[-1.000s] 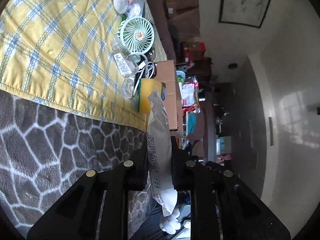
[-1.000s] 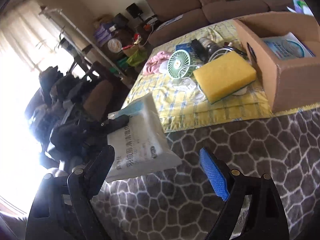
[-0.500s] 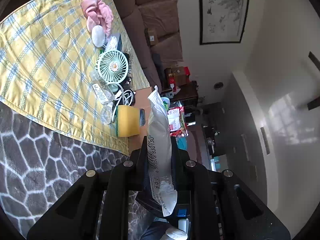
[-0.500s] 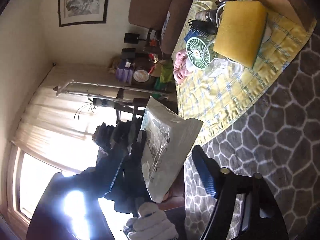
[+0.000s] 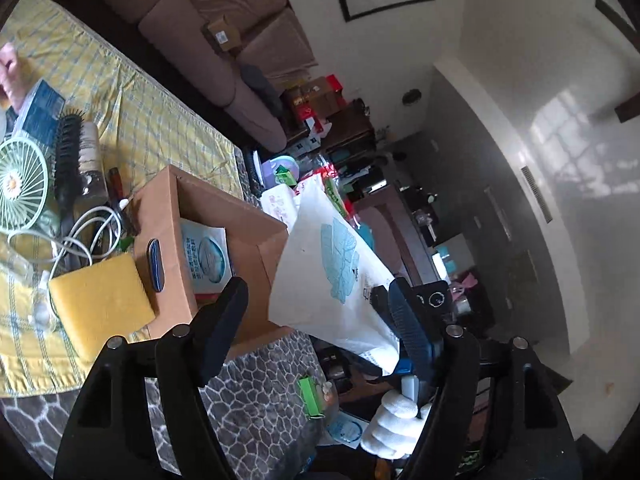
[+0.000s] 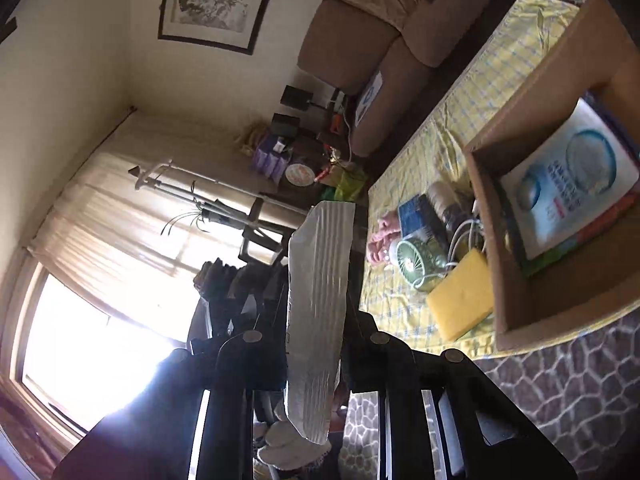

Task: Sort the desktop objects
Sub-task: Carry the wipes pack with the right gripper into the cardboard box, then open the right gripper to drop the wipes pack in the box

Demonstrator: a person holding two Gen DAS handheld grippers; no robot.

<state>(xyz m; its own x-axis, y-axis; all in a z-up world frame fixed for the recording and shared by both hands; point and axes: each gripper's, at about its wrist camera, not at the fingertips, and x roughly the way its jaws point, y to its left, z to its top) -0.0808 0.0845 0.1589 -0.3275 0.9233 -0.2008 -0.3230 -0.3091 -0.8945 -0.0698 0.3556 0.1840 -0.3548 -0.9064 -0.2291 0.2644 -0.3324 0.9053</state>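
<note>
Holding the white pouch (image 6: 316, 312) edge-on in my right gripper (image 6: 316, 360), I have its jaws clamped on the lower part, aloft just short of the cardboard box (image 5: 208, 248). It looks light, soft and slick, so I judge a grip near the stiffer sealed edge safest. My left gripper (image 5: 316, 320) is opening, nothing pinched between its fingers. Printing on the pouch is too blurred to read; a pack (image 6: 568, 184) with blue circles already lies inside the box.
</note>
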